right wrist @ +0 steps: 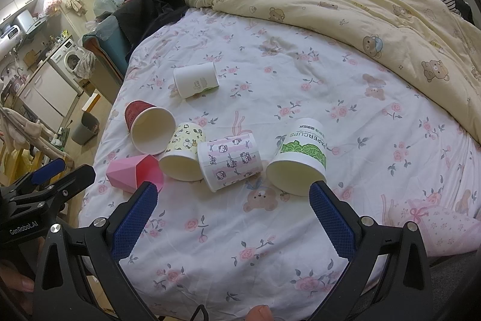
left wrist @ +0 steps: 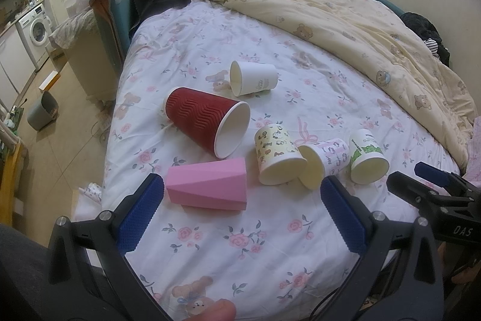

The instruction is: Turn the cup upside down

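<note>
both our grippers, left gripper (left wrist: 240,215) and right gripper (right wrist: 231,218), gape wide and empty. the faceted pink plastic cup (left wrist: 209,184) lies sideways just ahead on the soft floral bedsheet (left wrist: 240,254); we judge it may roll into the neighbouring red ribbed paper cup (left wrist: 207,121).

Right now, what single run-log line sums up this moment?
stage: pre-grasp | left hand-held gripper: open, empty | right hand-held gripper: open, empty | six cups lying on bed sheet | nearest left: pink cup | none flipped

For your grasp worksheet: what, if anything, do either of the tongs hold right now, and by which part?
Nothing is held. The left tongs and right tongs are both open above the bed; all cups lie loose on it.
</note>
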Tool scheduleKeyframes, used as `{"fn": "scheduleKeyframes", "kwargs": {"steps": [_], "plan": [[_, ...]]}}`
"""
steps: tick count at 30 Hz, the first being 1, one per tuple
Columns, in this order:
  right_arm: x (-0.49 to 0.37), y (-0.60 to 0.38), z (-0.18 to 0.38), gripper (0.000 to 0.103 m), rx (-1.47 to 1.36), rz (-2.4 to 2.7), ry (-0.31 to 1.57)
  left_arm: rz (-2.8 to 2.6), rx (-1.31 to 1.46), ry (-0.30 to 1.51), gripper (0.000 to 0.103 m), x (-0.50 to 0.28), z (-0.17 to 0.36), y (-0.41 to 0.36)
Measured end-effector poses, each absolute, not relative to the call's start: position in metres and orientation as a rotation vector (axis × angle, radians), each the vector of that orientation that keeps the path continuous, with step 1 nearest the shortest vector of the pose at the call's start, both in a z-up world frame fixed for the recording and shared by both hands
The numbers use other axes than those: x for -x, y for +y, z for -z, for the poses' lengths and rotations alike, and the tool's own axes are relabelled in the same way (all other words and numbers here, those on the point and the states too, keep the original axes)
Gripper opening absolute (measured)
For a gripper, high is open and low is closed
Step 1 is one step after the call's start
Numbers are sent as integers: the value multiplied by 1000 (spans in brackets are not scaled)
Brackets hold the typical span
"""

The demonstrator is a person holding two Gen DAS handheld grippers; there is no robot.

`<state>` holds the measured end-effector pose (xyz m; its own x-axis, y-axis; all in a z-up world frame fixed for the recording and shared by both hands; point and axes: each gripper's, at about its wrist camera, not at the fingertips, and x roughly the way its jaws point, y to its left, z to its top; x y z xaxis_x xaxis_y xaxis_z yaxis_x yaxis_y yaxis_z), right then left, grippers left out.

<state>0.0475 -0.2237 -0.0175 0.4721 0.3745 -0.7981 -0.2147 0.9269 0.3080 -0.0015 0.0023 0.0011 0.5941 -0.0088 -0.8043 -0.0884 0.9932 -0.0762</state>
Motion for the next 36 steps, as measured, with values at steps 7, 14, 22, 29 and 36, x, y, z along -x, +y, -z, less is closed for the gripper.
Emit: {"fn": "scheduleKeyframes", "kwargs": {"steps": [7, 14, 22, 29, 36], "plan": [[-47, -224, 18, 103, -175, -363, 1016, -45, 111, 932, 103, 0, -4, 3], [-48, -224, 18, 103, -176, -362, 1017, -44, 113, 934, 103, -1, -4, 3], [-48, -226, 18, 103, -184, -357, 1015, -38, 110, 942, 103, -2, -5, -4], [-50, -226, 21, 103, -181, -337, 1031, -44, 90, 989, 103, -9, 1, -4], [-55, -239, 23, 103, -188, -263, 1042, 84, -100, 1165, 103, -58, 8, -24]]}}
